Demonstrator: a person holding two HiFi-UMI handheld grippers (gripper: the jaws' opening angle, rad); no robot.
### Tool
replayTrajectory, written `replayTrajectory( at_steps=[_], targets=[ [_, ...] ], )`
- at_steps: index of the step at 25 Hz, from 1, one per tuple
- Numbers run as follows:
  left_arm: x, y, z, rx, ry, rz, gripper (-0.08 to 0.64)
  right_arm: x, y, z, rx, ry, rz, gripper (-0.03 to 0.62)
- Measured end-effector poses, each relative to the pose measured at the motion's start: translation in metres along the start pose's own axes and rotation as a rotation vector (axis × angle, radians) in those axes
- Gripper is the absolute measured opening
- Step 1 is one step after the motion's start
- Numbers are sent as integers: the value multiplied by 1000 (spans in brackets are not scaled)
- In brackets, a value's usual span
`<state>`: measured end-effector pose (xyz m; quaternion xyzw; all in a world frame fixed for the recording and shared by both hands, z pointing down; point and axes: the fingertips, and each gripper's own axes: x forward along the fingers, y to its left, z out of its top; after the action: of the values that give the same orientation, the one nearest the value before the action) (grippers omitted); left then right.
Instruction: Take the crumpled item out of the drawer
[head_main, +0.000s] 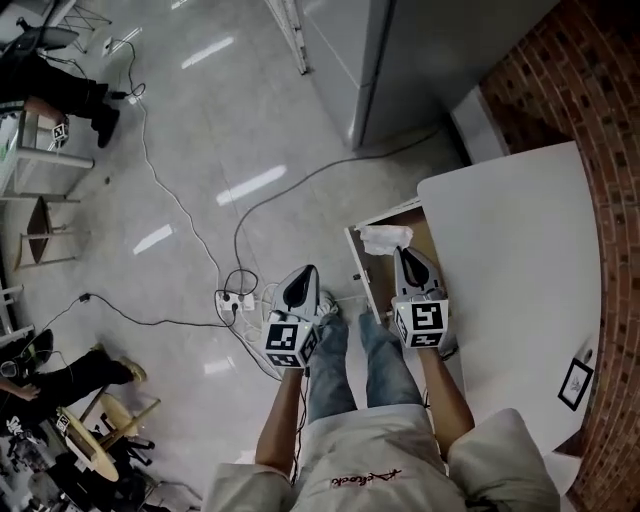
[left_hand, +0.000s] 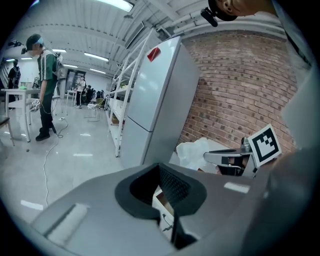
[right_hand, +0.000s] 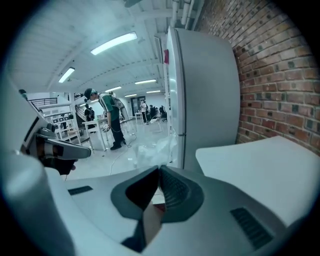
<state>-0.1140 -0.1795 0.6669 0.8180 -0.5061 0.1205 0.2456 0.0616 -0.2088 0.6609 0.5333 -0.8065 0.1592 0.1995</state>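
The crumpled item (head_main: 385, 238) is a white, plastic-like wad. My right gripper (head_main: 403, 252) is shut on it and holds it over the open wooden drawer (head_main: 428, 232) under the white table (head_main: 520, 270). In the right gripper view the wad (right_hand: 152, 149) sticks out just past the closed jaws of the right gripper (right_hand: 159, 168). My left gripper (head_main: 309, 270) hangs over the floor to the left of the drawer, shut with nothing in it. The left gripper view shows the left gripper (left_hand: 159, 165) closed, and beyond it the wad (left_hand: 192, 150) and the right gripper's marker cube (left_hand: 265, 142).
A tall grey fridge (head_main: 400, 50) stands beyond the drawer, beside a brick wall (head_main: 560, 90). Cables and a power strip (head_main: 235, 298) lie on the floor by my feet. A small framed card (head_main: 576, 383) lies on the table. People and stools are at the far left.
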Motion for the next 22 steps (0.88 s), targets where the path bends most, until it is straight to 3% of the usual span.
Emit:
replayTrajectory(
  at_steps=[9,22],
  targets=[
    [-32,-16,67,17,-89,29,9,-38,-4,83,-40,-101,-6,20],
    [-81,-26,155,81,-210,70,9,-89,-15,168,-87,-223,-18,20]
  ],
)
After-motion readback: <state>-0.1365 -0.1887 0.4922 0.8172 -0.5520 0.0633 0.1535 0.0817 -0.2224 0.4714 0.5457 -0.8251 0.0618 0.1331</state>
